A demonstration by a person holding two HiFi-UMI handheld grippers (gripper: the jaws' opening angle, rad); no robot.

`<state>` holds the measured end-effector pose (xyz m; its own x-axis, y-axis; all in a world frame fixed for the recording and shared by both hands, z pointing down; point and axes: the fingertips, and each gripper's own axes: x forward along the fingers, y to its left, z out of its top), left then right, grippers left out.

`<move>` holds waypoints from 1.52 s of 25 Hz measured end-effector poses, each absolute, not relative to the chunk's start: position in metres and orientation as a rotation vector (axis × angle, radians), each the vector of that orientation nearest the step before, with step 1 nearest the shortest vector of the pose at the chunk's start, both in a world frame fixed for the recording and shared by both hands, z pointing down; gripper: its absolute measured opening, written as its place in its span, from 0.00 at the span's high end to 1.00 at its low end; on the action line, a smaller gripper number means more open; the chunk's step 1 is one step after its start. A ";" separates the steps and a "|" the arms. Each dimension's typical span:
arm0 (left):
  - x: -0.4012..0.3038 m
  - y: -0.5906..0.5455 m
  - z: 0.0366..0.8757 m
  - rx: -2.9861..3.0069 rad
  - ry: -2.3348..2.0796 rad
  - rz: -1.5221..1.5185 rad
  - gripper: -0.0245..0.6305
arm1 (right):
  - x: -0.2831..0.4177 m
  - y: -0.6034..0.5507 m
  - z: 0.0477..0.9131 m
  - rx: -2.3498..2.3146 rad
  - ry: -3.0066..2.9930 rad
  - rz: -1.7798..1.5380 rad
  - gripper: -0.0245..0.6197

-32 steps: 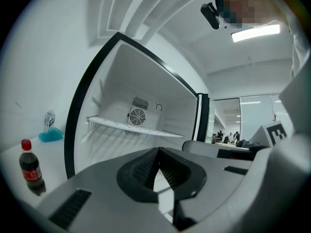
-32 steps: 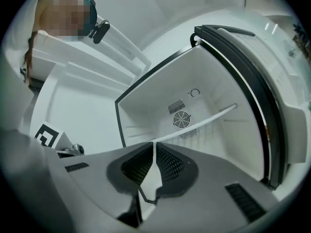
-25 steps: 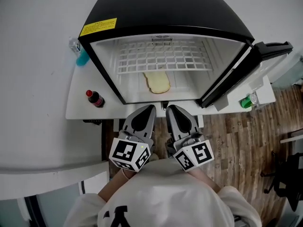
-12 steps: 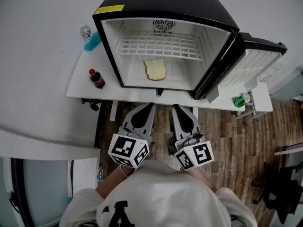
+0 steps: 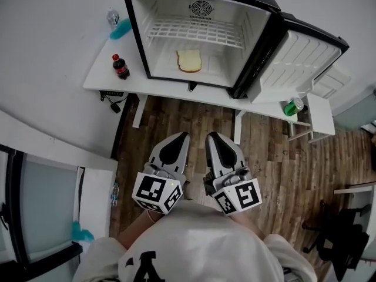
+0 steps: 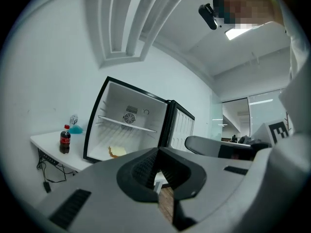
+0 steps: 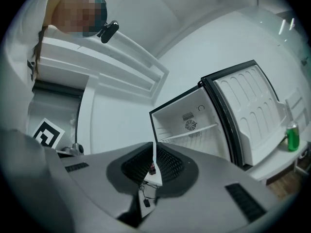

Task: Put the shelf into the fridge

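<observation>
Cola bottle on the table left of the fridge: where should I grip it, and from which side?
The cola bottle stands upright, fridge to its right, wall behind: probably grip its dark body below the red cap, jaws level, coming from the table's front edge.

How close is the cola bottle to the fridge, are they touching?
Apart. The head view shows a strip of bare white table between the cola bottle and the fridge.

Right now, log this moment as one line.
shelf: in fridge, level | door: open | left gripper: shut, empty | right gripper: shut, empty
</observation>
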<state>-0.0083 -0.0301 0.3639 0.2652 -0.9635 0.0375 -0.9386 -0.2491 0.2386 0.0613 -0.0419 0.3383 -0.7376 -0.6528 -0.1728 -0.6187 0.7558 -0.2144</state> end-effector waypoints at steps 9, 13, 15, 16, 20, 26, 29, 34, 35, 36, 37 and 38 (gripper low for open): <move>0.008 0.000 0.350 2.347 -1.777 -0.214 0.95 | 0.076 -0.009 0.328 -0.977 2.729 -0.177 0.90; 0.009 0.013 0.347 2.335 -1.804 -0.200 0.95 | 0.082 0.000 0.321 -0.965 2.710 -0.165 0.90; 0.010 0.023 0.351 2.320 -1.820 -0.196 0.95 | 0.082 0.008 0.326 -0.944 2.718 -0.186 0.90; 0.011 0.029 0.352 2.314 -1.829 -0.198 0.95 | 0.081 0.013 0.330 -0.933 2.722 -0.200 0.90; 0.013 0.047 0.356 2.299 -1.850 -0.207 0.95 | 0.079 0.029 0.338 -0.901 2.746 -0.233 0.90; 0.019 0.065 0.349 2.336 -1.833 -0.223 0.95 | 0.089 0.048 0.330 -0.938 2.727 -0.191 0.90; 0.014 0.082 0.350 2.342 -1.824 -0.224 0.95 | 0.083 0.063 0.333 -0.949 2.727 -0.208 0.90; 0.002 0.121 0.349 2.372 -1.805 -0.210 0.95 | 0.071 0.107 0.337 -0.977 2.725 -0.210 0.90; 0.000 0.131 0.349 2.381 -1.795 -0.205 0.95 | 0.068 0.117 0.338 -0.983 2.724 -0.211 0.90; -0.001 0.141 0.349 2.389 -1.783 -0.201 0.95 | 0.065 0.127 0.338 -0.988 2.723 -0.212 0.90; -0.003 0.151 0.350 2.398 -1.771 -0.196 0.95 | 0.063 0.138 0.338 -0.993 2.721 -0.211 0.90; -0.005 0.162 0.350 2.405 -1.760 -0.190 0.95 | 0.060 0.149 0.338 -0.999 2.719 -0.210 0.90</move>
